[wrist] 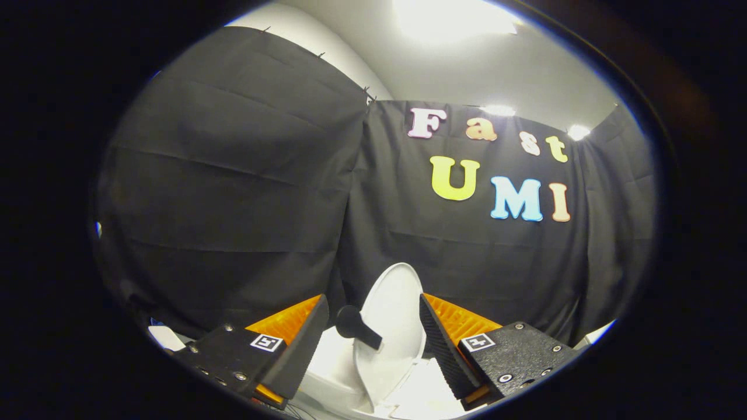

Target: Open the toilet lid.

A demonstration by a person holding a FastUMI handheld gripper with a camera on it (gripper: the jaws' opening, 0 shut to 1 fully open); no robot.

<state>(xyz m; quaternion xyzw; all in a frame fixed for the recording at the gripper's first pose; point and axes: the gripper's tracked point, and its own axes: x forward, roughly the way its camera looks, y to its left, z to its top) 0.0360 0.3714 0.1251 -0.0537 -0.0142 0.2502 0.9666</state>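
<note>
Booth wall (245, 192) of dark cloth is seen behind everything, w/ pale ceiling (467, 64) and bright lamps above. The toilet (332, 373), white, is seen low down beneath the fingers. Its lid (394, 315) is raised, standing nearly upright, edge-on btwn the fingers and reaching a bit beyond the tips. A dark knob-like handle (356, 328) is fixed to the lid's face, stuck out toward the left finger. The gripper (373, 318) is held wide apart; nothing is clamped, lid is touched by neither finger as far as can be told.
</note>
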